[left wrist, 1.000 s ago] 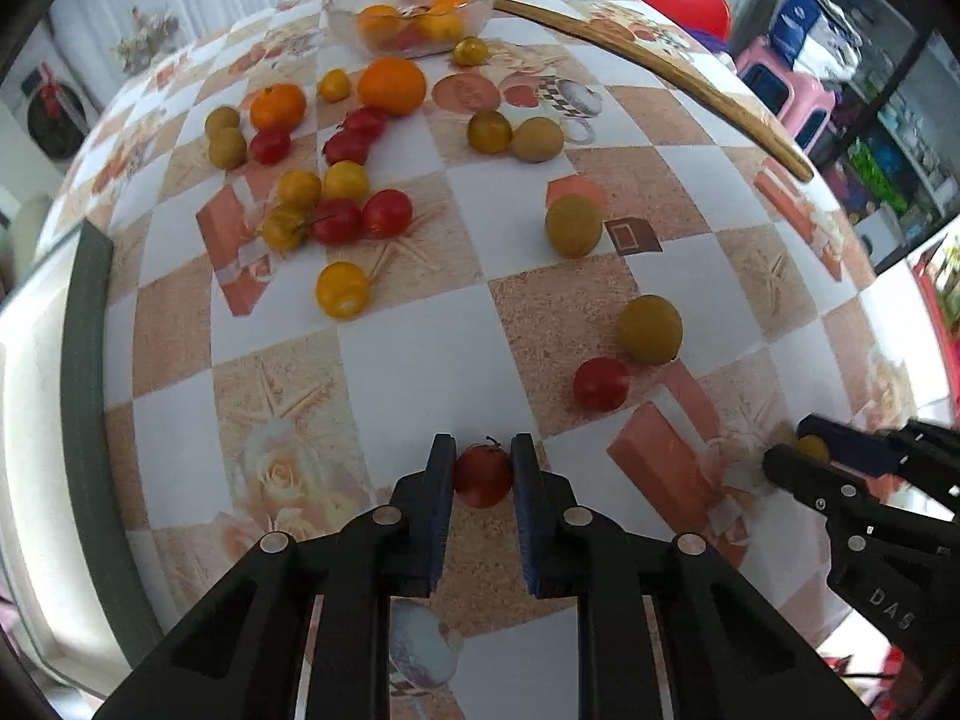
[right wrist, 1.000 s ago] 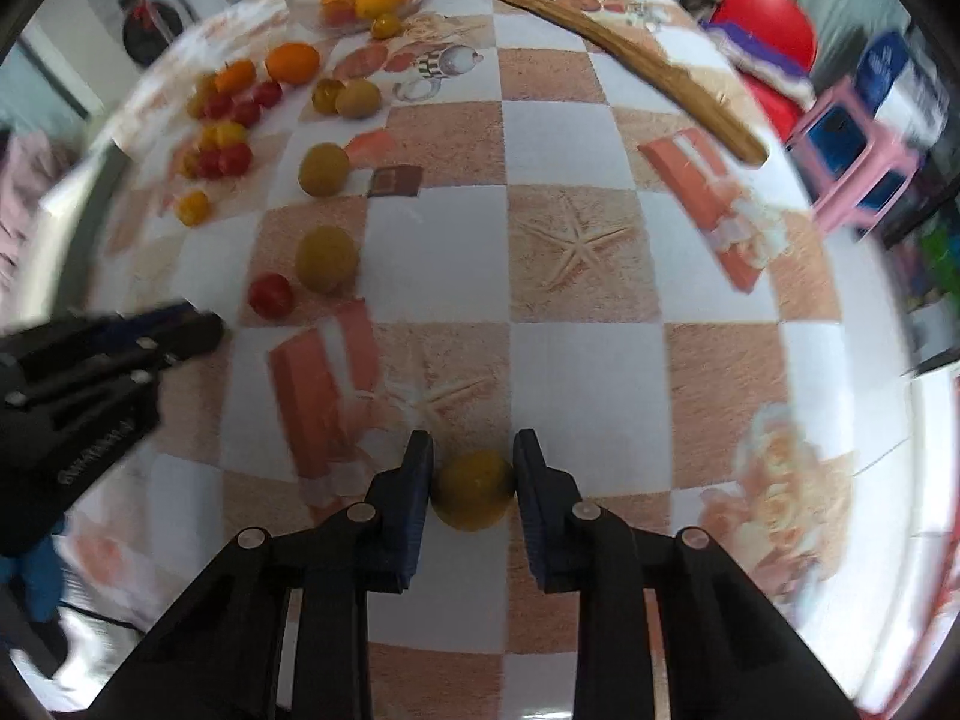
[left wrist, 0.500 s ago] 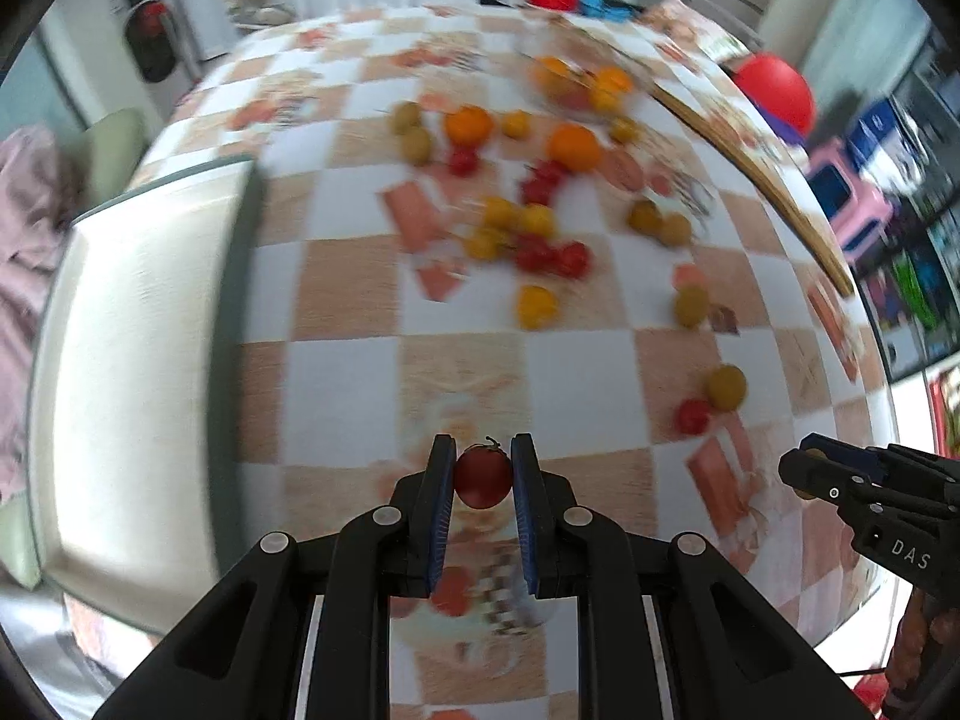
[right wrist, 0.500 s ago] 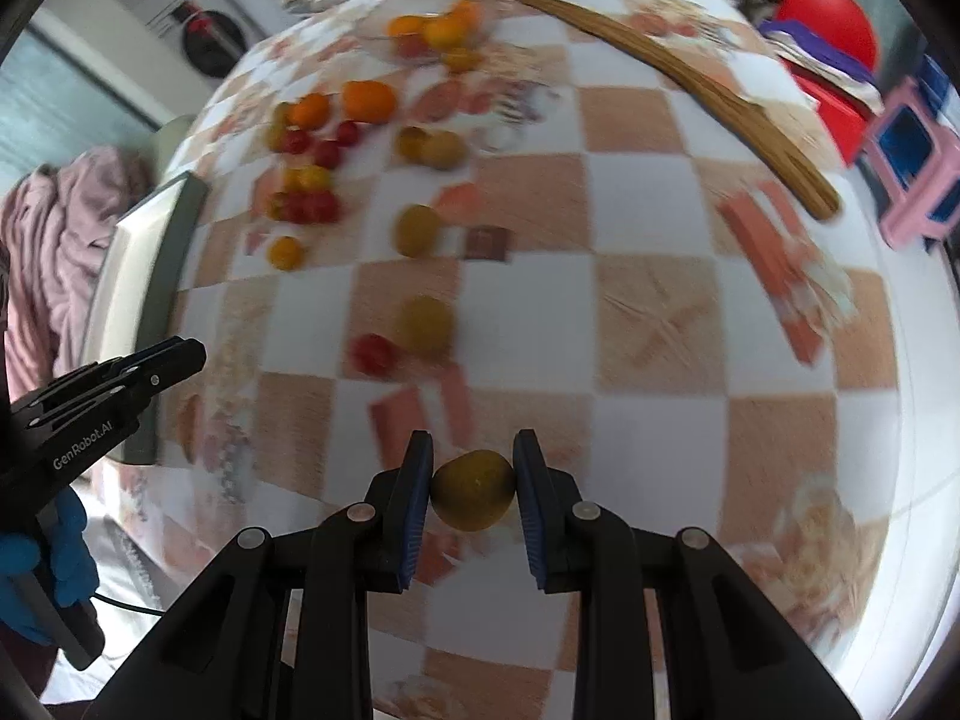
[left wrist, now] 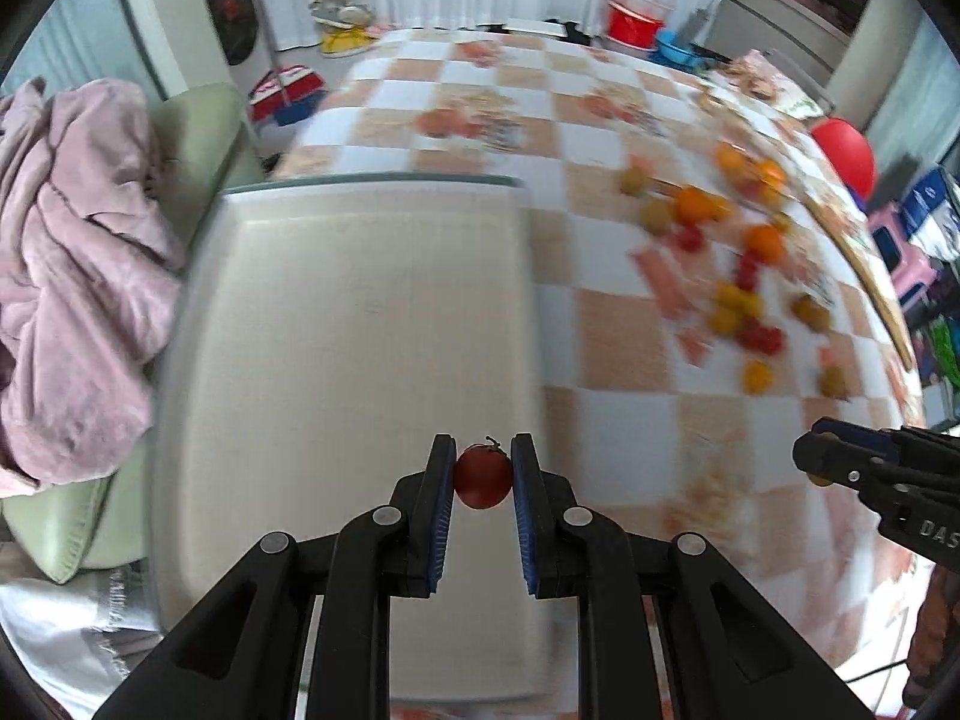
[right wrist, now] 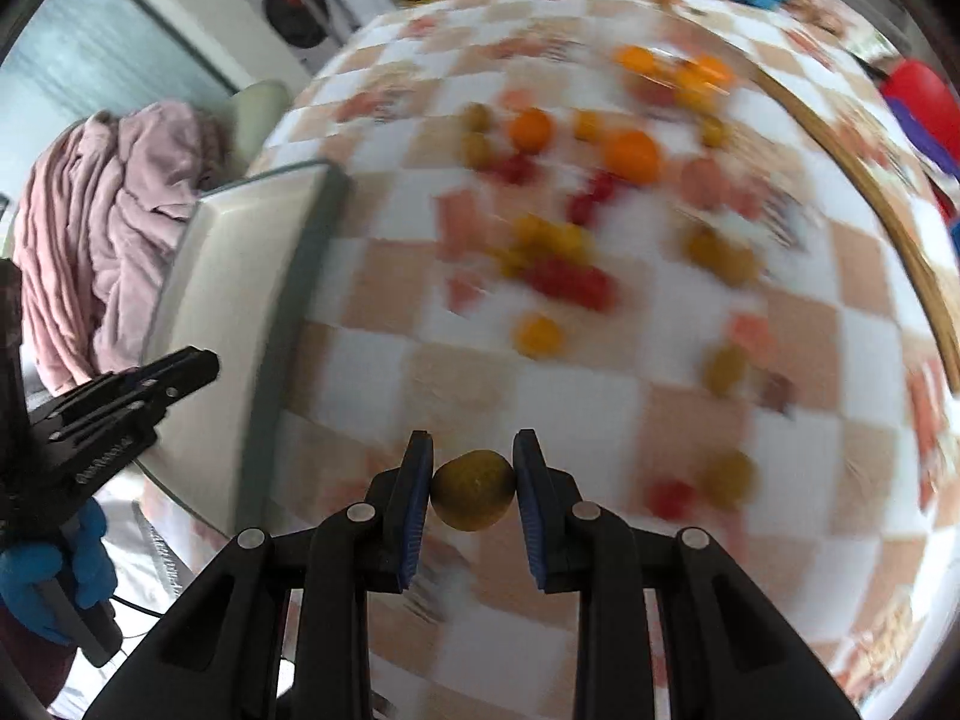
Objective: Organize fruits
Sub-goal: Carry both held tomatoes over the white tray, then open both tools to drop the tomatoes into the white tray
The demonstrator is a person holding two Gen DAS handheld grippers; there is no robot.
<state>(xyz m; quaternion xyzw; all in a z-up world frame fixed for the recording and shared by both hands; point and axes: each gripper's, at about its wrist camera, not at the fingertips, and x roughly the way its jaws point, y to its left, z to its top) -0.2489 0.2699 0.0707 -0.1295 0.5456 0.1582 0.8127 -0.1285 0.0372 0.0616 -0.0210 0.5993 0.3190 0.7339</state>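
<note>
My left gripper (left wrist: 482, 476) is shut on a small red tomato (left wrist: 482, 477) and hangs above the right part of a white tray (left wrist: 336, 324). My right gripper (right wrist: 472, 489) is shut on a yellow-green round fruit (right wrist: 472, 491) over the checkered tablecloth (right wrist: 600, 396), to the right of the tray (right wrist: 222, 276). Several red, yellow, orange and green fruits (left wrist: 744, 300) lie scattered on the cloth, blurred. The right gripper's tip (left wrist: 840, 465) shows at the right edge of the left wrist view. At the left of the right wrist view is the left gripper (right wrist: 150, 387).
A pink blanket (left wrist: 66, 264) lies on a green chair (left wrist: 198, 138) left of the table. A long wooden stick (right wrist: 888, 228) runs along the table's right side. A bowl of fruit (right wrist: 678, 75) sits far back. A blue-gloved hand (right wrist: 54, 576) holds the left gripper.
Both grippers have swung left with their fruits held. The left one now hangs over the white tray, and the right one has come closer to the tray's edge.
</note>
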